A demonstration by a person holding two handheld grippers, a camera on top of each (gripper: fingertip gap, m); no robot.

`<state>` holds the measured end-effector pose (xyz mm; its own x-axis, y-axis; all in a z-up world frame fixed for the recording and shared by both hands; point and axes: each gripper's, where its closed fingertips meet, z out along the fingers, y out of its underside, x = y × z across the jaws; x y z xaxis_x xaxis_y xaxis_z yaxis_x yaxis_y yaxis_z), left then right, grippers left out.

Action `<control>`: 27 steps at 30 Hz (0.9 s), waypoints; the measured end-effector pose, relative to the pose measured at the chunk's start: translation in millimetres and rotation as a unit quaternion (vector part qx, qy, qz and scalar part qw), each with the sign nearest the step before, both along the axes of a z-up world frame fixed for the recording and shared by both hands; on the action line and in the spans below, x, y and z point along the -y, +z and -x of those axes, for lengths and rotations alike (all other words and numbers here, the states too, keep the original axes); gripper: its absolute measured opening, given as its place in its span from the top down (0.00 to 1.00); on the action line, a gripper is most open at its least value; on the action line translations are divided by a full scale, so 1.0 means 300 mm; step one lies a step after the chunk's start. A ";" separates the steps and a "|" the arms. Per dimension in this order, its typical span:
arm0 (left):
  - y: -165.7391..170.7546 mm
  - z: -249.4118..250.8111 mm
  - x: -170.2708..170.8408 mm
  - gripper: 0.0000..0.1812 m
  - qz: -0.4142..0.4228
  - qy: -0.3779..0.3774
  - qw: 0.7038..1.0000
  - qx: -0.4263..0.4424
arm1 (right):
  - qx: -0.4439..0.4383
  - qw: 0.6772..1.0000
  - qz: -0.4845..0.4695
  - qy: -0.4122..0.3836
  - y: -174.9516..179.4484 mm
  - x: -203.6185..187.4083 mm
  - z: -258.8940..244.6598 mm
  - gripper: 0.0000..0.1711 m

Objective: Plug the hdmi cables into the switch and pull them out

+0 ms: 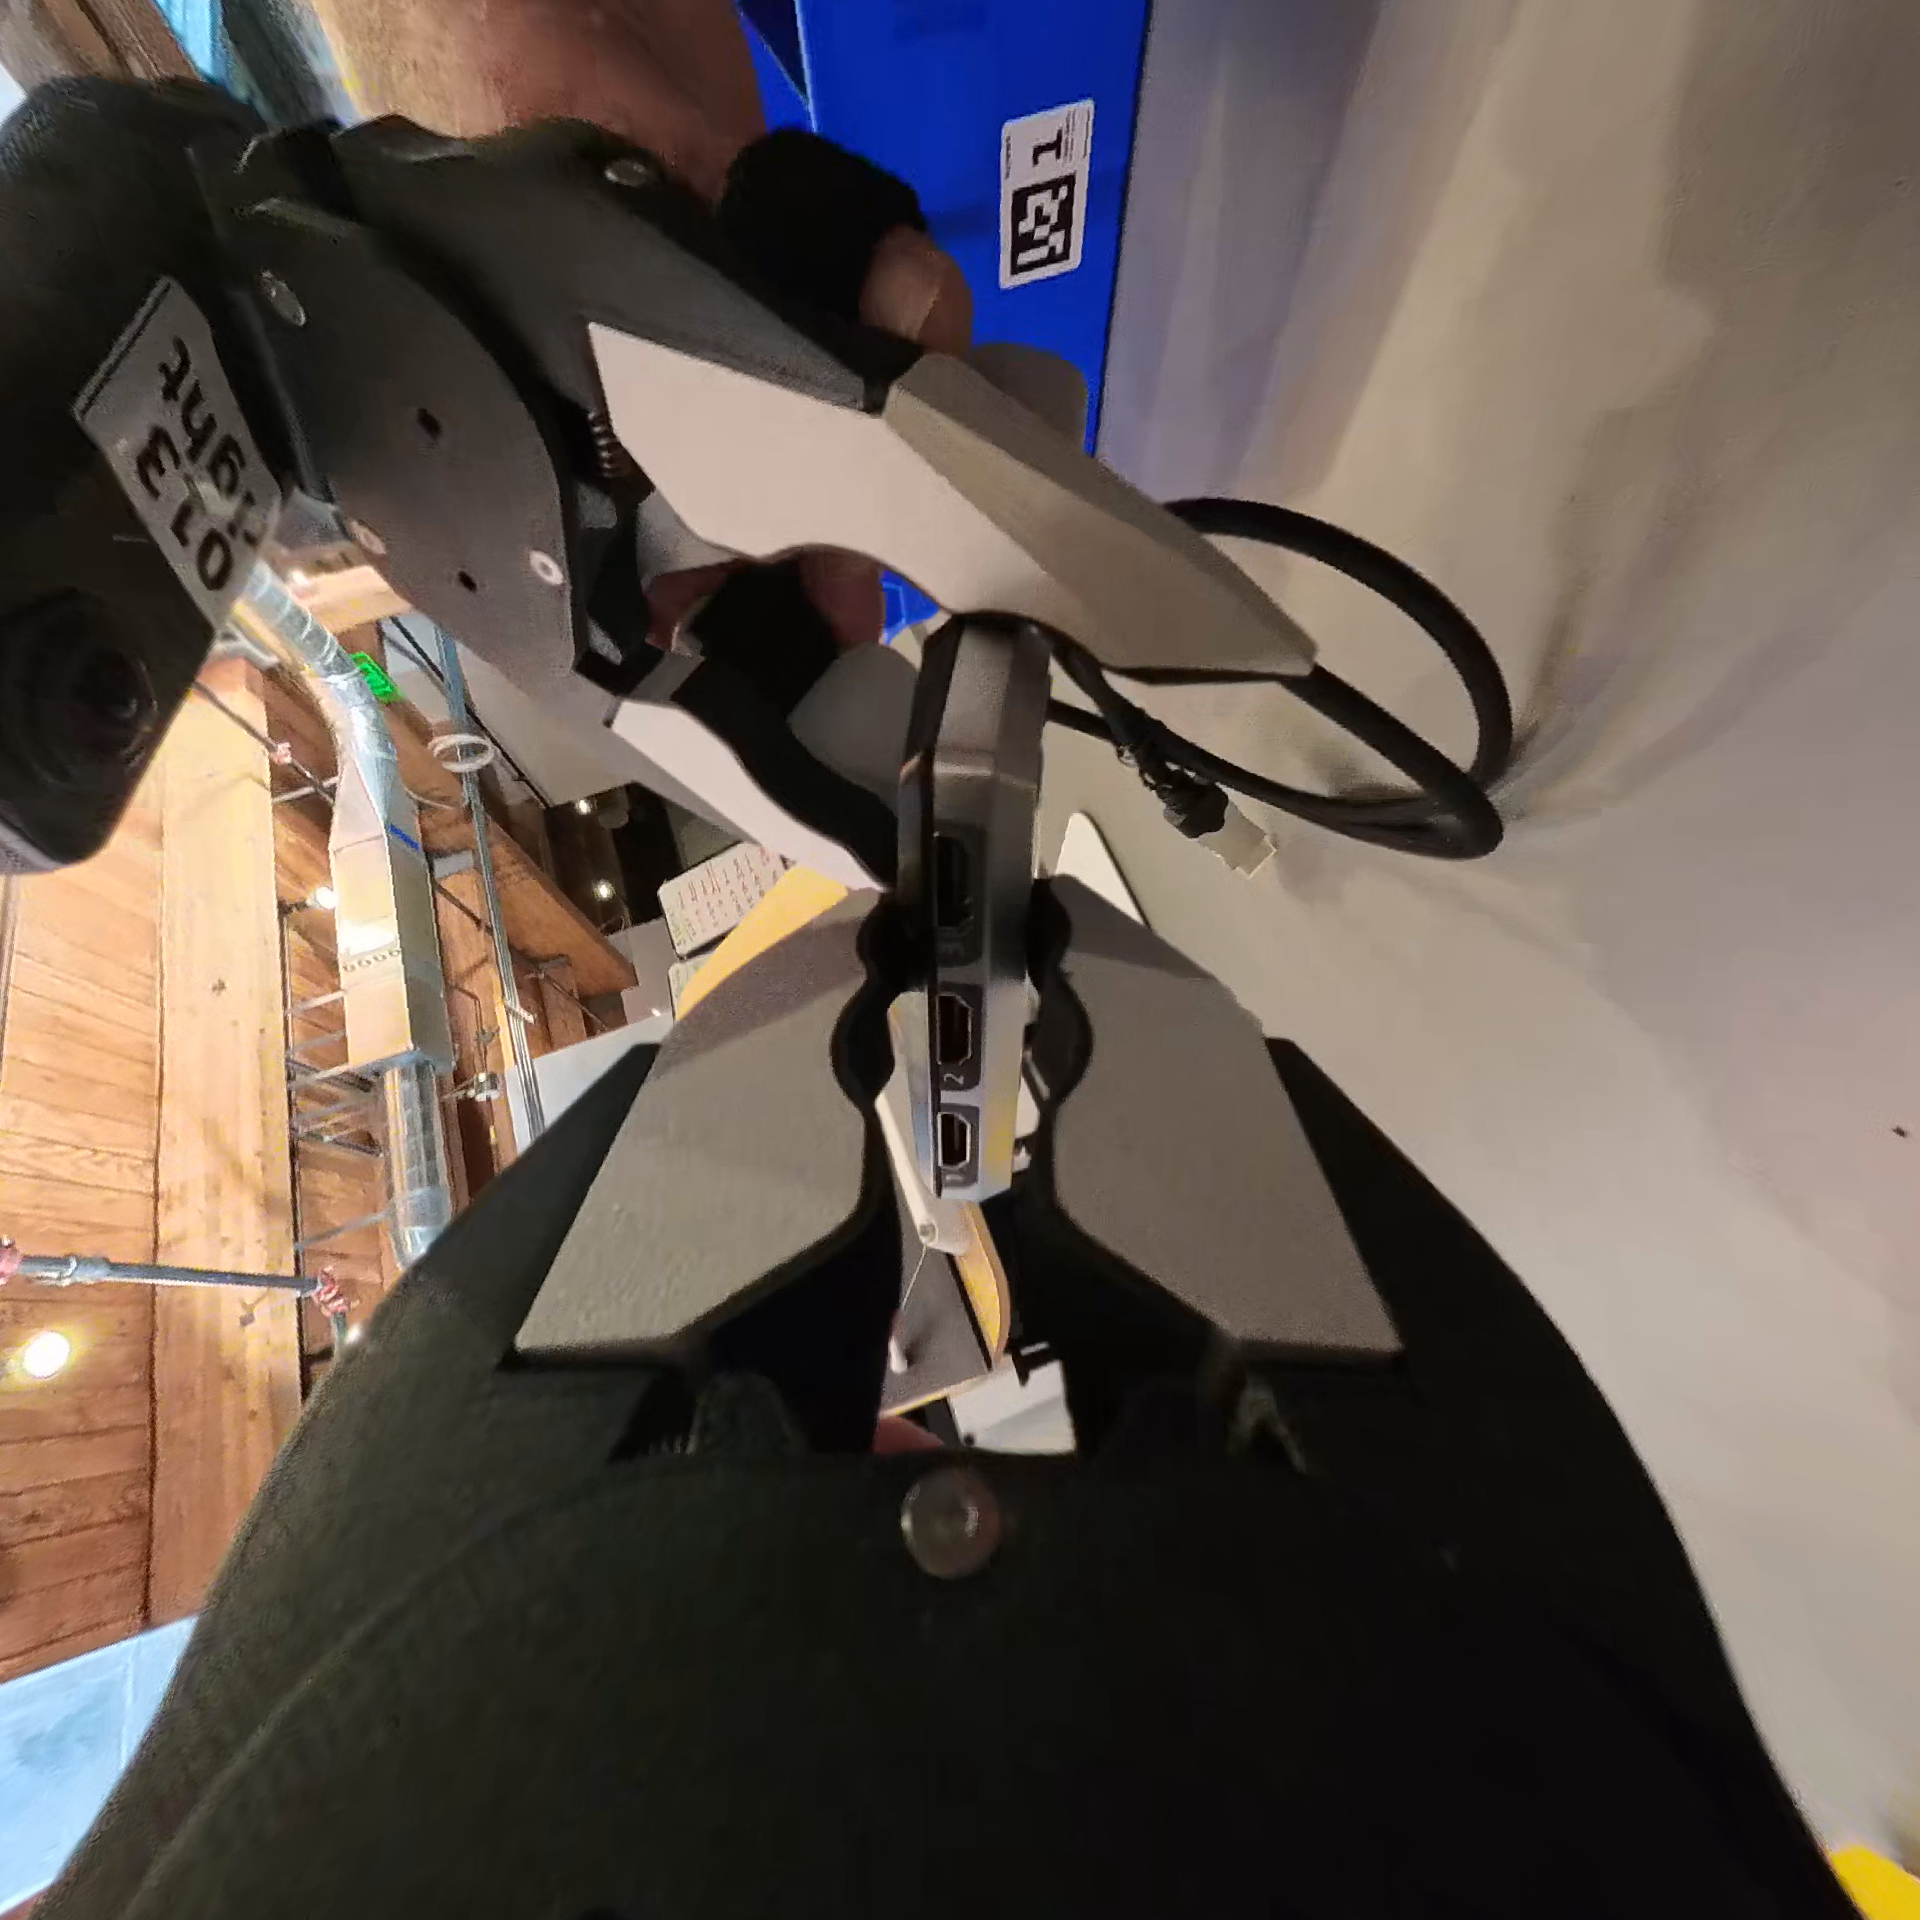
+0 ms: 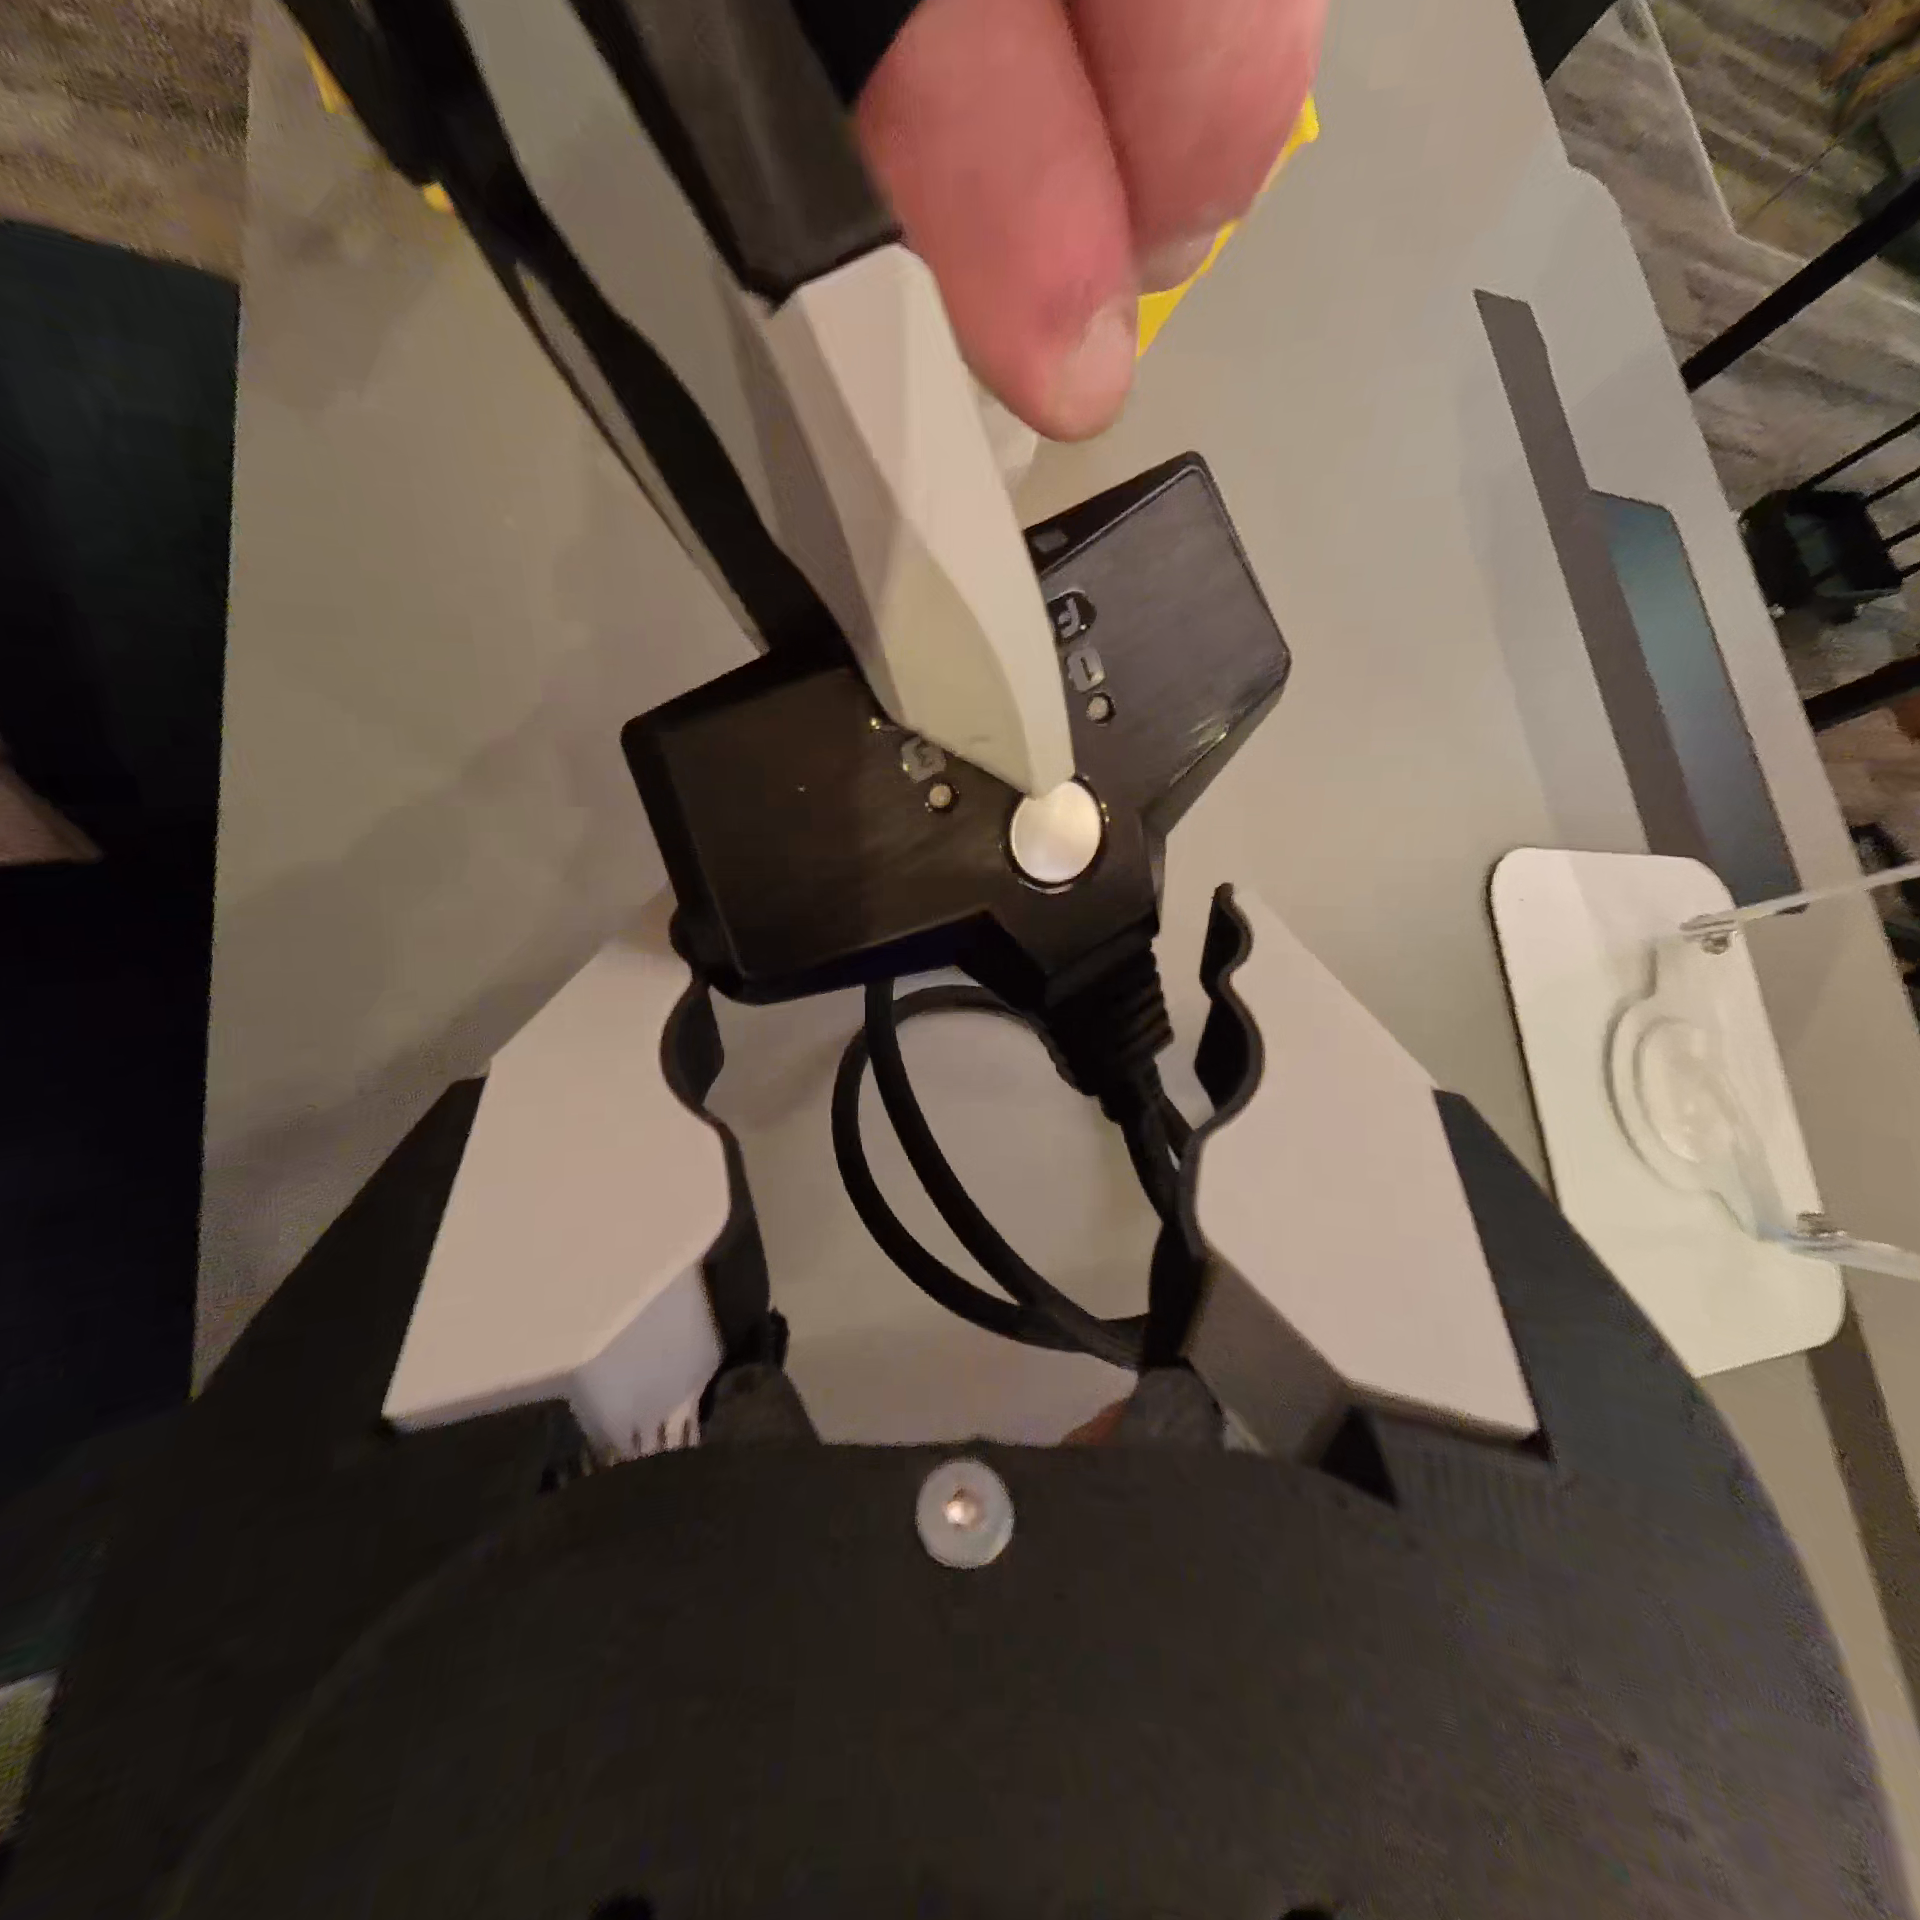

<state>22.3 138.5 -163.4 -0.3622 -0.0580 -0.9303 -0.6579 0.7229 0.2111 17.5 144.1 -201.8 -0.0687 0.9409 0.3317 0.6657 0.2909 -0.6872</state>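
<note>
The HDMI switch (image 1: pixel 971 790) is a flat dark metal box, held edge-on above the white table (image 1: pixel 1558 1039). My left gripper (image 1: pixel 956 966) is shut on it across its flat faces. Three HDMI ports (image 1: pixel 956 1029) on its near edge are empty. In the right wrist view the switch (image 2: pixel 810 831) shows its top and round button (image 2: pixel 1055 831), with a left finger (image 2: pixel 966 623) lying on it. My right gripper (image 2: pixel 956 966) is open, its fingers either side of the switch's black cable (image 2: pixel 1112 1013). It also shows in the left wrist view (image 1: pixel 1039 748). The cable (image 1: pixel 1382 821) loops on the table.
A white pad with a clear acrylic bracket (image 2: pixel 1621 1091) sits to the right, near the table's edge (image 2: pixel 1662 644). A blue bin with a tag (image 1: pixel 935 104) stands at the back. A yellow object (image 2: pixel 1195 301) lies behind the person's fingers (image 2: pixel 1039 208). Less than 4 cm separates the two grippers' tips.
</note>
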 end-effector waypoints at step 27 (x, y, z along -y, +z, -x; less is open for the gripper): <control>0.086 0.654 -0.176 0.77 0.089 0.326 0.941 -0.034 | 0.193 0.978 -0.078 -0.026 -0.308 -0.093 -0.031 0.78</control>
<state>-173.9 191.4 -137.7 -0.2554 -0.4406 -0.8606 -0.9626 0.1995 0.1835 26.9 171.8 -294.1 -0.1714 0.8861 0.4306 0.8835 0.3317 -0.3308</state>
